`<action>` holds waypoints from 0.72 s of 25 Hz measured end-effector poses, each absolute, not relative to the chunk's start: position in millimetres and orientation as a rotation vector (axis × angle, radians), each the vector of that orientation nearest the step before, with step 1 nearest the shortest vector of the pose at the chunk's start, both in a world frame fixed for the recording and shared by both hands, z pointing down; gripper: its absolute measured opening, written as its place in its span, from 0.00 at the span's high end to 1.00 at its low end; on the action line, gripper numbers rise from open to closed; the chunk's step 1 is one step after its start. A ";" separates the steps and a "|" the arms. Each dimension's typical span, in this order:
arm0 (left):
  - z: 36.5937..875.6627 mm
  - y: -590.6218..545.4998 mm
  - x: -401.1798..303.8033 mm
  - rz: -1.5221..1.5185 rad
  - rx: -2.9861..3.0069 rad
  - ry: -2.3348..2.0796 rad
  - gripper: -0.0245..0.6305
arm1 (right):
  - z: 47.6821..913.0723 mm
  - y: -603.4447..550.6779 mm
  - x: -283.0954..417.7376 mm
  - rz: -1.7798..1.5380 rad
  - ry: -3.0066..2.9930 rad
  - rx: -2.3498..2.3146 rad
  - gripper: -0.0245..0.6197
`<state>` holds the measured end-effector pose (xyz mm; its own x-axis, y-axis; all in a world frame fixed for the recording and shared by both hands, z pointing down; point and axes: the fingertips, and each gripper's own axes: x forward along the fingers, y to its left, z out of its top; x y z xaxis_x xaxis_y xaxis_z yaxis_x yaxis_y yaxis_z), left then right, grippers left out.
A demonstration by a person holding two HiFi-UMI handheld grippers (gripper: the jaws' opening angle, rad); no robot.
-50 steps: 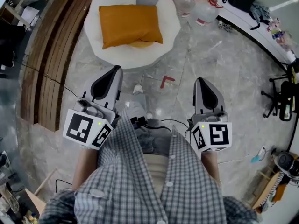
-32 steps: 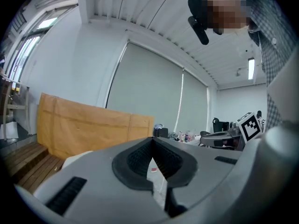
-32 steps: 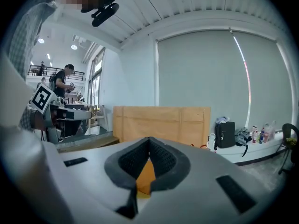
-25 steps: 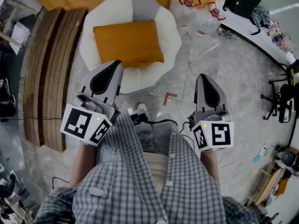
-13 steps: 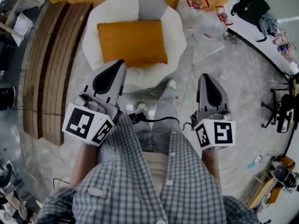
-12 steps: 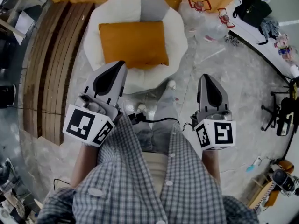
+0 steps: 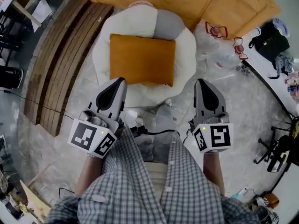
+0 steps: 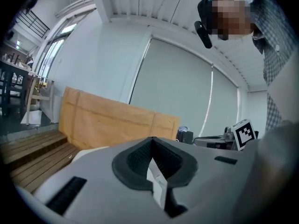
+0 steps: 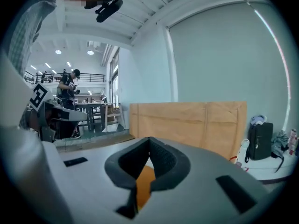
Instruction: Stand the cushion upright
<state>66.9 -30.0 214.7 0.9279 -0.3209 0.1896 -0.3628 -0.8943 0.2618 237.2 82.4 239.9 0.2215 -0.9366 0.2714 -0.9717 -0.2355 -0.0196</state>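
Observation:
An orange cushion (image 7: 141, 59) lies flat on a round white and grey pouf (image 7: 184, 64) in the head view. My left gripper (image 7: 118, 80) is shut with nothing in it, its tip over the pouf's near edge just short of the cushion. To the right of the pouf, my right gripper (image 7: 201, 82) hangs shut and empty over the floor. In the right gripper view a sliver of the orange cushion (image 9: 144, 186) shows through the jaw gap. The left gripper view shows only the pouf's pale edge (image 8: 88, 151) past its jaws.
A tan cardboard wall (image 7: 196, 3) stands behind the pouf. Wooden slats (image 7: 60, 59) run along the left. Two clear bottles with red caps (image 7: 216, 31) lie on the marble floor at the right. A dark bag (image 7: 272, 41) lies farther right. My leg and foot (image 7: 161, 118) are between the grippers.
Both grippers have moved forward toward the pouf, which now lies closer below them. The left tip now reaches the pouf's near edge. Both jaws stay shut.

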 end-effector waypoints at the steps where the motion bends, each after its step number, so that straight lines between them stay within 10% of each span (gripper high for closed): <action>1: 216.3 -32.6 71.8 0.208 2.781 -0.541 0.95 | 242.7 76.8 243.4 0.344 -1.862 2.298 0.95; 18: 296.0 -58.5 59.2 0.313 2.460 -1.082 0.95 | 336.8 -5.9 279.6 0.501 -2.179 1.705 0.95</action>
